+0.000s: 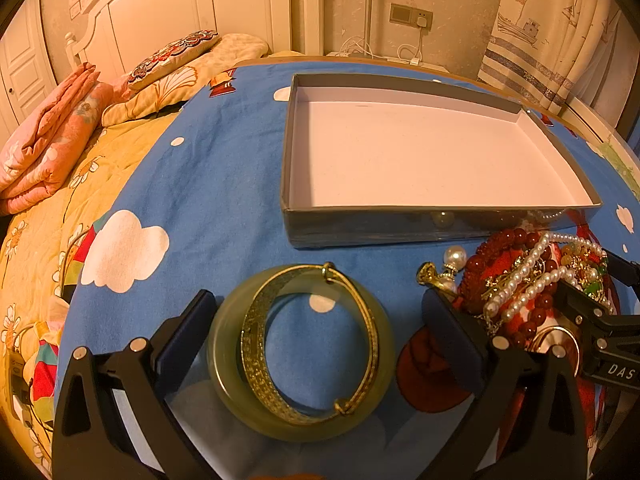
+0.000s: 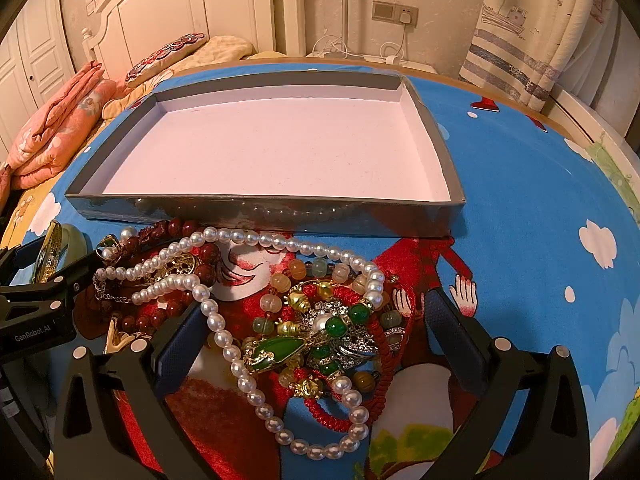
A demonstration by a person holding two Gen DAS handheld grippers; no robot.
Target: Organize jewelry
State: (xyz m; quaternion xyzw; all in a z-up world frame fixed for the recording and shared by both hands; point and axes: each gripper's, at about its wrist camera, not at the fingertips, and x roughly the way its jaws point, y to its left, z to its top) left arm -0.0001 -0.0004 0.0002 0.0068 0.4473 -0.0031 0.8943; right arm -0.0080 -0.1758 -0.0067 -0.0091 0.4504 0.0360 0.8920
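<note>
While the grey tray [image 2: 256, 210] is sitting empty, sorting is not yet starting: left gripper [image 1: 316, 344], fingers wide, is straddling the jade bangle [image 1: 300, 360] lower centre; right gripper [image 2: 316, 344], equally wide, is bracketing the pearl necklace [image 2: 224, 332] heap.

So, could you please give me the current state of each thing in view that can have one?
Left gripper: open, fingers either side of the bangles.
Right gripper: open, over the jewelry heap.
Box: open, nothing inside.
Green bangle: flat on the cloth.
Gold bangle: lying inside the green one.
Pearl necklace: tangled in the heap.
</note>
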